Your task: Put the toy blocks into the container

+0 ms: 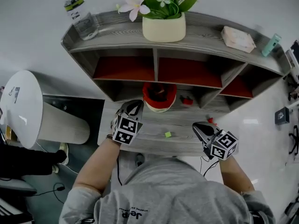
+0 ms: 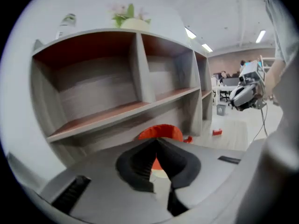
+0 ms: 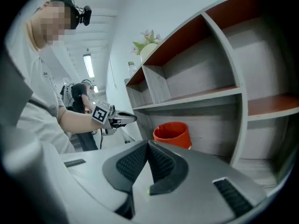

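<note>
The red container [image 1: 159, 96] stands at the back of the grey desk [image 1: 154, 143], under the shelf. A green block [image 1: 167, 134] lies on the desk between my two grippers. One red block [image 1: 187, 100] sits right of the container, another [image 1: 210, 121] just beyond my right gripper [image 1: 198, 126]. My left gripper [image 1: 135, 104] hovers just left of the container, shut and empty; in the left gripper view its jaws [image 2: 156, 140] meet in front of the container [image 2: 161, 130]. My right gripper [image 3: 148, 143] is also shut with nothing in it, pointing toward the container [image 3: 172, 132].
A grey shelf unit [image 1: 187, 41] with red-backed compartments rises behind the desk. On top stand a flower pot [image 1: 163, 28], a bottle [image 1: 80, 17], a tissue pack [image 1: 238, 38] and a teal item [image 1: 271, 45]. A white round bin [image 1: 21, 106] stands to the left.
</note>
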Tool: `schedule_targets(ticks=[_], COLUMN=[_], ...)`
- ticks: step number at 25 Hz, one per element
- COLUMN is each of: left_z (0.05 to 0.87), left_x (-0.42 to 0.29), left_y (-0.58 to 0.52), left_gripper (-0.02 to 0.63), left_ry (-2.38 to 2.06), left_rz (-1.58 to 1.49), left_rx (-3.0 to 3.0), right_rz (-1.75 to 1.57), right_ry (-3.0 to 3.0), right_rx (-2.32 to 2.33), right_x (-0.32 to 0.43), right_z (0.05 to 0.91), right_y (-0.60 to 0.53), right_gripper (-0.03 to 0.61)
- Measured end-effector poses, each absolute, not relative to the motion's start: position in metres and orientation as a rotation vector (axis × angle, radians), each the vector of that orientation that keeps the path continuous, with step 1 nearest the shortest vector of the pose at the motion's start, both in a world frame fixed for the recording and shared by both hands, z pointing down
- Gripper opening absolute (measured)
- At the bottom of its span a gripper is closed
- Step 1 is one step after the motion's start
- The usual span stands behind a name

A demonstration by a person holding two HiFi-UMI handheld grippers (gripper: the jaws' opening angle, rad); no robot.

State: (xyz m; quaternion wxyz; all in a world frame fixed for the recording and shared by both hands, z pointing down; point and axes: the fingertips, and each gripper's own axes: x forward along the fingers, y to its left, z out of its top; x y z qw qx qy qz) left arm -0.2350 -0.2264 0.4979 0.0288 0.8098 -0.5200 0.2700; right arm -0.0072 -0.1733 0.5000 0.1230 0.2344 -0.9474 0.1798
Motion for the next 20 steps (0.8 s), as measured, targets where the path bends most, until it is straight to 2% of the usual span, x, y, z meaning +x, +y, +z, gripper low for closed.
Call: schedule_targets(ticks=[5, 9, 12, 14, 16, 20], left_z=[0.54, 0.605, 0.654, 0.682, 0.706, 0.741], left_x=[-0.296, -0.326, -0.331, -0.326, -0.319, -0.31], left_y=[-0.164, -0.124, -0.104, -0.095, -0.089, -0.086], left_gripper=[0.009, 0.009, 0.062, 0.154, 0.22, 0.259], left_ry=[-1.636, -1.597, -1.518, -1.44, -1.366, -1.294], left_rz=[0.74, 0.814, 0.927, 0.983, 1.045, 1.146], left_rx=[2.346, 2.195, 2.141, 2.123, 2.122, 2.105], right_rz=[0.515, 0.528, 0.524, 0.521, 0.525, 0.532], right_ry=[-2.77, -2.759, -2.744, -2.731, -2.717, -2.685], right_rx=[0.591, 0.551, 0.54, 0.545, 0.555, 0.582], right_x=[-0.04, -0.059, -0.067, -0.068, -0.066, -0.056], right_z=[0.5, 0.503, 0.505, 0.506, 0.509, 0.515], right_y=[-0.171, -0.167, -0.161, -0.157, -0.153, -0.146], right_gripper=[0.018, 0.018, 0.018, 0.018, 0.018, 0.018])
